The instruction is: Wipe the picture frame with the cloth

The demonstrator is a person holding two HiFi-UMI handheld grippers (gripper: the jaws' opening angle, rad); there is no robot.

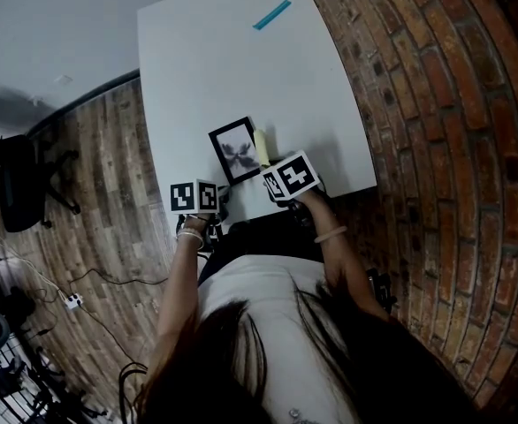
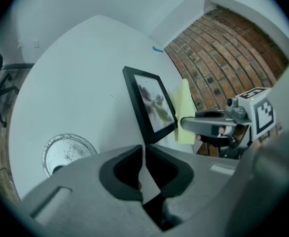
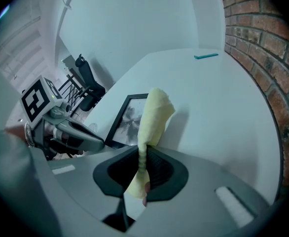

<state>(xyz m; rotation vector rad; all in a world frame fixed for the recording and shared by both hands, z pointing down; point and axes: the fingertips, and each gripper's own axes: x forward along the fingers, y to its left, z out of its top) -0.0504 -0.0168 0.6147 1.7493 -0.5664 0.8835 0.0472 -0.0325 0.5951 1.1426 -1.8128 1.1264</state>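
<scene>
The head view looks down on a white table (image 1: 206, 69) with wood flooring on one side and brickwork on the other, and the person stands at its near edge with a tool in each hand. The picture frame (image 1: 235, 150), black-edged with a grey print under glass, lies flat near that edge, turned a little askew. In the left gripper view the left gripper (image 2: 143, 154) has its jaws drawn in to a narrow slit, and the frame's near corner sits right at their tips, apparently pinched there; the right gripper view shows the same tip meeting that corner. In the right gripper view the right gripper (image 3: 142, 169) is clamped on the cloth (image 3: 154, 112), a pale yellow piece bunched between the ribbed pads and standing up out of them. Its free end hangs at the frame's right-hand edge; I cannot tell whether it touches the glass. A round silvery disc (image 2: 68, 153) is set in the tabletop just left of the left tool. A short teal strip (image 1: 272, 13) lies at the table's far end, well apart from everything else, and a black office chair (image 1: 20, 188) stands on the wood floor to the left.
</scene>
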